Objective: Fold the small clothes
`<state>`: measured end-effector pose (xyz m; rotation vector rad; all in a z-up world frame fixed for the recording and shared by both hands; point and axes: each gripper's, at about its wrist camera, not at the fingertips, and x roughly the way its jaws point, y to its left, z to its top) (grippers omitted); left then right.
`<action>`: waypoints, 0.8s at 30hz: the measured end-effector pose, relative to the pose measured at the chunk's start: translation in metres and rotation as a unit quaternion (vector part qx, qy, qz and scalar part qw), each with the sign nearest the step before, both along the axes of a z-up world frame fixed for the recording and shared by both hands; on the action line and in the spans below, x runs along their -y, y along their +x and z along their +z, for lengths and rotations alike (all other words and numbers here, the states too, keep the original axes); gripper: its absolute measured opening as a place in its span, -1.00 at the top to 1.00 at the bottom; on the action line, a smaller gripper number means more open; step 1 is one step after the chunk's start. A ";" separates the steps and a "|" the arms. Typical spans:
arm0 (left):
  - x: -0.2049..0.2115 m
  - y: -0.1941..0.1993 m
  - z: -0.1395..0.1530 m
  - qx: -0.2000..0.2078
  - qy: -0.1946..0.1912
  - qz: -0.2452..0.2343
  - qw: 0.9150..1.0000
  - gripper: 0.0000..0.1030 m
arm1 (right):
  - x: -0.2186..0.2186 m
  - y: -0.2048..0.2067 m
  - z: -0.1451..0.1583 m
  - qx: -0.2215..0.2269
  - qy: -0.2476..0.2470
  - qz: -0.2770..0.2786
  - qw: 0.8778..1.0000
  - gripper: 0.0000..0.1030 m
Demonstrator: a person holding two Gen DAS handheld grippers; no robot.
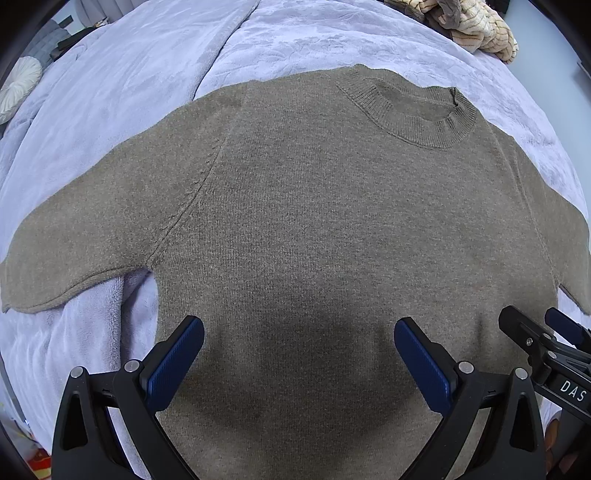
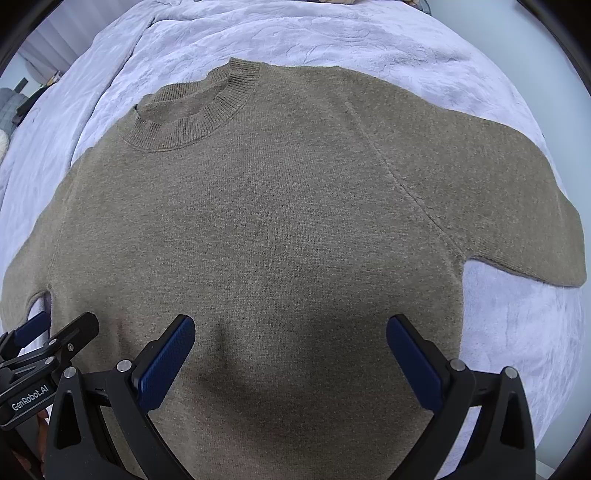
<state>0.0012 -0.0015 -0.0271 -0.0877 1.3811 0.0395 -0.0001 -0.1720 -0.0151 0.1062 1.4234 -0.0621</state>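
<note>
A taupe knit short-sleeved sweater (image 1: 314, 221) lies flat, front up, on a lavender blanket, with its ribbed collar (image 1: 406, 114) at the far side. It also fills the right wrist view (image 2: 277, 221), collar (image 2: 192, 118) at the upper left. My left gripper (image 1: 299, 332) is open and empty over the sweater's lower body. My right gripper (image 2: 290, 330) is open and empty over the lower body too. Each gripper shows at the edge of the other's view, the right gripper (image 1: 535, 325) at the right and the left gripper (image 2: 62, 328) at the left.
The lavender blanket (image 1: 129, 92) covers the bed on all sides of the sweater. A beige and brown pile of clothes (image 1: 476, 26) sits at the far right. A round white cushion (image 1: 18, 86) lies at the far left edge.
</note>
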 end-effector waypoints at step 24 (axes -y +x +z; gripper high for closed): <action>-0.006 -0.001 -0.001 -0.002 -0.005 0.001 1.000 -1.00 | -0.008 0.003 -0.006 -0.001 -0.003 0.001 1.000 -1.00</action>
